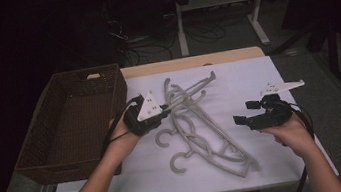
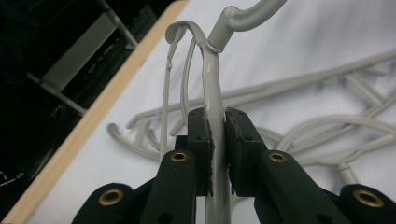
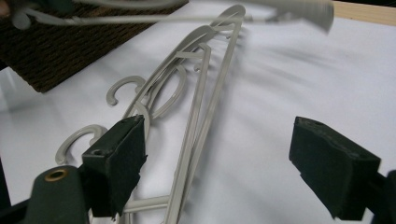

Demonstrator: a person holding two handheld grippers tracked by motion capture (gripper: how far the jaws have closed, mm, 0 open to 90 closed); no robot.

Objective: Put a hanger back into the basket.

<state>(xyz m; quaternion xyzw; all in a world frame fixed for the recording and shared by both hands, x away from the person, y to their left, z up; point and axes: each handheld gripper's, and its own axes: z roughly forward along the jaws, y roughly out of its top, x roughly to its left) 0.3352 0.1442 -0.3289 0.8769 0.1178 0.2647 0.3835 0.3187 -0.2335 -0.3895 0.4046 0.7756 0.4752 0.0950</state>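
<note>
Reaching in from the near edge of the table [image 1: 256, 71], a person's two forearms each carry one black gripper over a white cloth. The right gripper [image 1: 240, 119] sits nearest, at the right of the high view, its jaws spread wide with nothing between them; its own view shows the two pads far apart above the cloth. Just left of it lies a pile of grey hangers [image 1: 205, 141], tangled together; two hooks show clearly at the near left, a third may lie among them, and the overlapping bars make an exact count impossible. The left gripper [image 1: 164, 109] is at the left of the pile, its jaws clamped tight on the neck of one more grey hanger [image 2: 215, 88], lifted above the pile. In the left gripper view that hanger's hook runs out of the top edge. In the right gripper view the same hanger is a blur along the top. Farther left, one brown woven basket [image 1: 69, 123] sits beside the cloth. Beyond the table, the room is too dark to make out.
</note>
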